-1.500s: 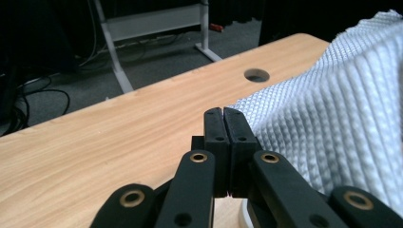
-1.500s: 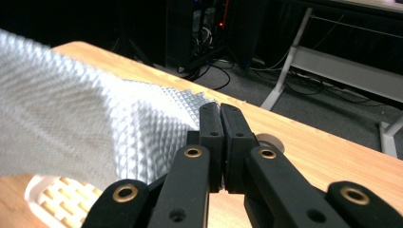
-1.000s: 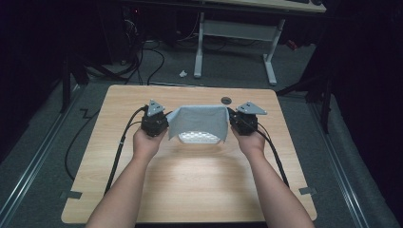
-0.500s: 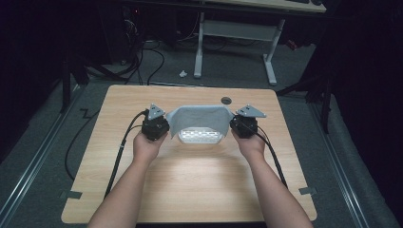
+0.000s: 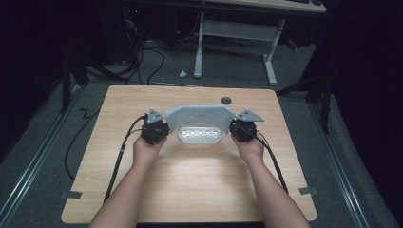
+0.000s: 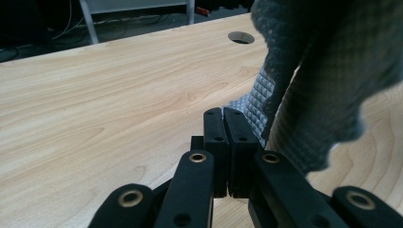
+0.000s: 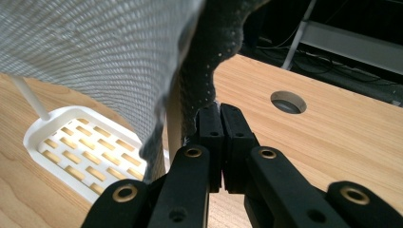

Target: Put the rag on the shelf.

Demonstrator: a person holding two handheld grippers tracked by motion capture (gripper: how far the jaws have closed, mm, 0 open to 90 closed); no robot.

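A grey textured cloth hangs stretched between my two grippers above the wooden table. My left gripper is shut on the cloth's left corner; in the left gripper view the jaws meet with cloth pinched at their right side. My right gripper is shut on the right corner, and the cloth rises from its closed jaws. Just below and in front of the cloth lies a white slotted tray, flat on the table.
A round cable hole sits in the table behind the cloth. Black cables trail from both grippers toward the near edge. A white desk frame and loose cables stand on the floor beyond the table.
The cloth's lower edge has drawn up and back, and more of the white tray shows in front of it. Both hands stay roughly in place.
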